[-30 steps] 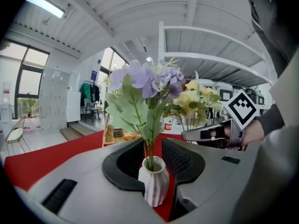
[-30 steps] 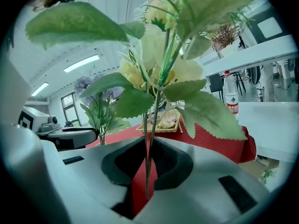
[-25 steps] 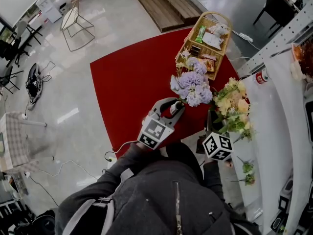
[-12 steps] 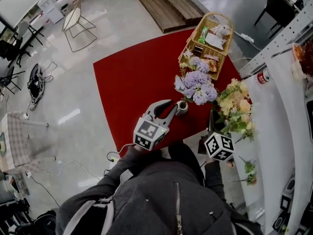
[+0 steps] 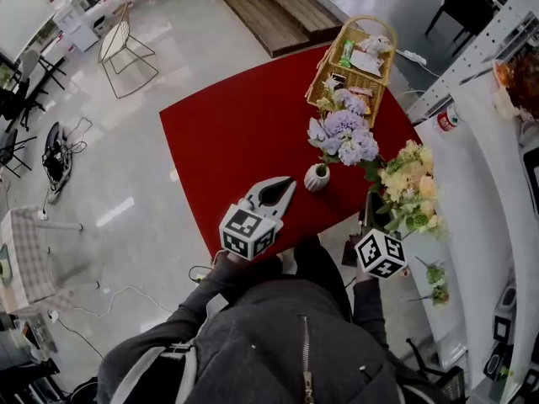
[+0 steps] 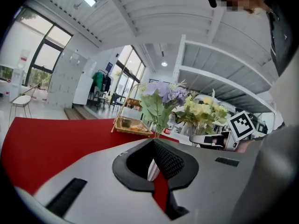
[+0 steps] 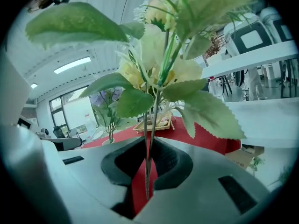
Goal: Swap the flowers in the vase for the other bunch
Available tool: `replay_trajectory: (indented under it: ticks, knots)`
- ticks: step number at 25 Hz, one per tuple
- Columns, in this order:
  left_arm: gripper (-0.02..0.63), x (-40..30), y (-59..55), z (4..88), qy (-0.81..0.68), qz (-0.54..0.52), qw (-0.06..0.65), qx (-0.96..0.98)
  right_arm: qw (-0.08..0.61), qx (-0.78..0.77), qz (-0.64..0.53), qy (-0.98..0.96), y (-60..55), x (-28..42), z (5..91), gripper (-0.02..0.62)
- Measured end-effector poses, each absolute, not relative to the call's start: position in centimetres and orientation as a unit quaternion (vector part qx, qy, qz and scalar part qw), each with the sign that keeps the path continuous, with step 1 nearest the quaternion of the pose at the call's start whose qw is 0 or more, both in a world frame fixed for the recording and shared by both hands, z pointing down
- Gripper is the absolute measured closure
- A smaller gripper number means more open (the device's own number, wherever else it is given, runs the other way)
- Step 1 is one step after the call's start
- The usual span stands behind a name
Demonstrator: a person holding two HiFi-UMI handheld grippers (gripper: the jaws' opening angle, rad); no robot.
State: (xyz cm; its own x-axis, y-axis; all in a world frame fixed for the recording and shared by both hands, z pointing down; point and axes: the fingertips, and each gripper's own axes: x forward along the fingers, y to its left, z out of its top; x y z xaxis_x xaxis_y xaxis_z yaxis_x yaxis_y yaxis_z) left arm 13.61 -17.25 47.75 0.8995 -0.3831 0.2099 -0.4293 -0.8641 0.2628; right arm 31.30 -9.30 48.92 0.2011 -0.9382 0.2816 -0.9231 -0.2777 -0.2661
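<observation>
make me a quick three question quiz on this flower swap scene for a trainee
1. True or false: the purple flowers stand in the white vase.
2. What is between the jaws of the right gripper? A) stems of the yellow bunch B) the vase C) nothing
3. Fill in: the jaws of the left gripper are ____ and hold nothing.
Key: 1 true; 2 A; 3 shut, having just closed with nothing between them.
</observation>
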Motion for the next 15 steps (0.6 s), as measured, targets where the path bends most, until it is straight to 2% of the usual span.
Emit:
replay_trajectory:
  ticks: [15]
  knots:
    - [0.597, 11.2, -12.9, 49.0, -0.145, 0.085, 0.164, 0.972, 0.033, -0.814, -0.188, 0.548, -3.1, 27.8, 49.4, 0.552]
